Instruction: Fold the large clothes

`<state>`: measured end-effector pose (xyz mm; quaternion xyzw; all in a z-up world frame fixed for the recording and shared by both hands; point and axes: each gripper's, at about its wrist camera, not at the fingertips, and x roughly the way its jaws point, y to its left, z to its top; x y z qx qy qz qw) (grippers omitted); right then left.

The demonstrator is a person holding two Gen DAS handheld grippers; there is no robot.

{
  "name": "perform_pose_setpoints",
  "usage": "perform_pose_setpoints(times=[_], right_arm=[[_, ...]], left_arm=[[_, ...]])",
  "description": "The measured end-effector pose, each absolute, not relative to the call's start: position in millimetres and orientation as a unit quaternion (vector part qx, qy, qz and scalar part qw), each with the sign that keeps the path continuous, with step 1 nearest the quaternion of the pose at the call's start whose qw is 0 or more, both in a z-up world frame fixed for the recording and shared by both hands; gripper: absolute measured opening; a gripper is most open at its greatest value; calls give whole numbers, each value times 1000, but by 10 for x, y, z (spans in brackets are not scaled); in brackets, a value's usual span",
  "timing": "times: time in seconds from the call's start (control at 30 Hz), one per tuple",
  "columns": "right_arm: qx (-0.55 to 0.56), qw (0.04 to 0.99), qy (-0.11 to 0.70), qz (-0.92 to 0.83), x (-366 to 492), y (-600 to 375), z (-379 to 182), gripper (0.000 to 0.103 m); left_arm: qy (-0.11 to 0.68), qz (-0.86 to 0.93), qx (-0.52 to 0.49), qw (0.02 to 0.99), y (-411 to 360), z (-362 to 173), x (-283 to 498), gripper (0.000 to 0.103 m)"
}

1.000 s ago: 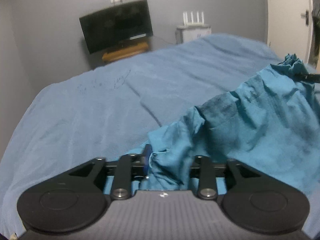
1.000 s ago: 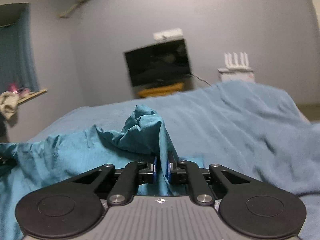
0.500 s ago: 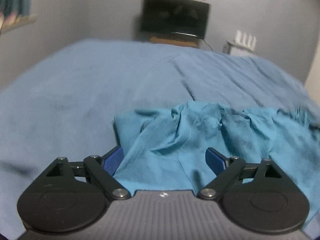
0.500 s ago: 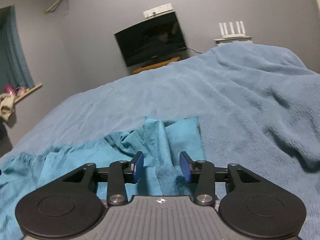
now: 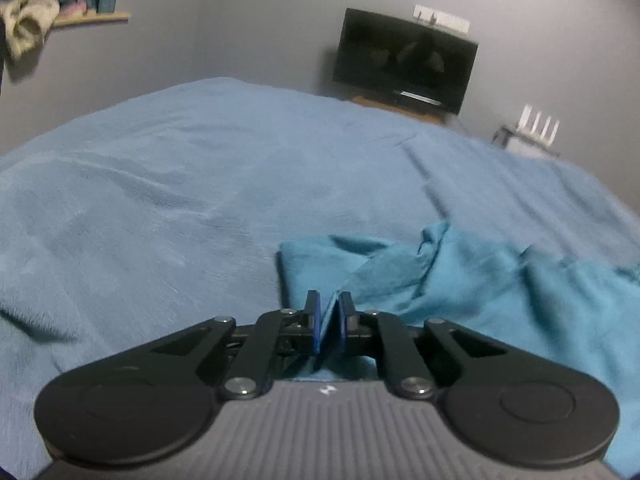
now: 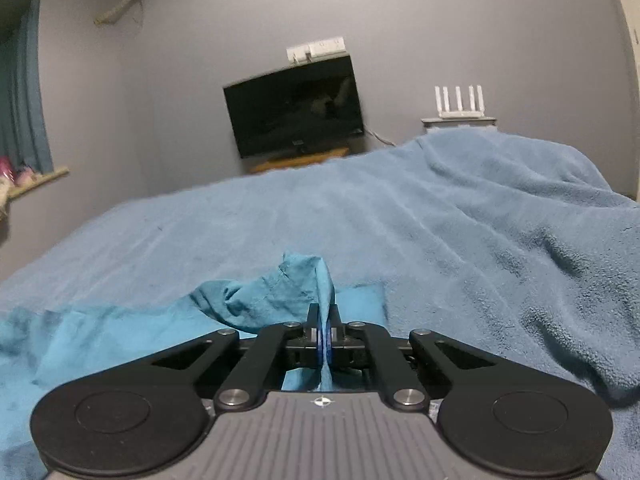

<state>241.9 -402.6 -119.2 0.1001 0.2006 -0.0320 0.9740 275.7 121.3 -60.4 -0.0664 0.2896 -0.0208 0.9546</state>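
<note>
A teal garment (image 5: 460,280) lies crumpled on the light blue bed cover (image 5: 180,200). In the left wrist view my left gripper (image 5: 329,306) is shut on a fold at the garment's left end. The cloth spreads away to the right. In the right wrist view my right gripper (image 6: 325,318) is shut on a raised peak of the same teal garment (image 6: 280,292) at its right end. The cloth trails off to the left over the bed cover (image 6: 460,248).
A dark TV (image 6: 294,106) on a wooden stand is against the far grey wall. A white router (image 6: 460,102) stands on a small shelf to its right. A window ledge (image 5: 80,16) with curtain and soft items is at the far left.
Half a second ago both grippers were open over the garment lying on the bed. Now both have shut on folds of it, and the right one lifts a peak of cloth.
</note>
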Motion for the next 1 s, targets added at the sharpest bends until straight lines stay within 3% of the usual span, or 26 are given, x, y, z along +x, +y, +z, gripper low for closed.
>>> perform_pose_setpoints(times=[0.2,0.27,0.33,0.47,0.53,0.7,0.83,1.0], right_arm=[[79,966,235,-75,2642,-4011,-1503,5],[82,964,240,-85,2614,-4069,-1596,16],[97,961,236,-103,2557,-4101,-1628,44],[120,963,215,-110,2336,-4146,-1488,49],[90,971,196,-103,2169,-4007,-1362,49],[17,989,145,14,1825,-3400,-1132,60],[-21,981,168,94,1817,-2943,-1220,60],[-65,961,254,90,1746,-2783,-1646,57]], left_arm=[[311,21,1,950,1114,-956,2986,5],[320,32,-29,947,1223,-1025,3030,5],[313,45,-53,947,1317,-996,2971,6],[283,39,-86,954,1385,-749,2690,7],[256,25,-78,963,1268,-562,2481,12],[207,-73,-45,974,673,-254,2049,61],[260,-159,-37,952,135,-479,2011,64],[325,-144,34,934,-105,-980,1850,65]])
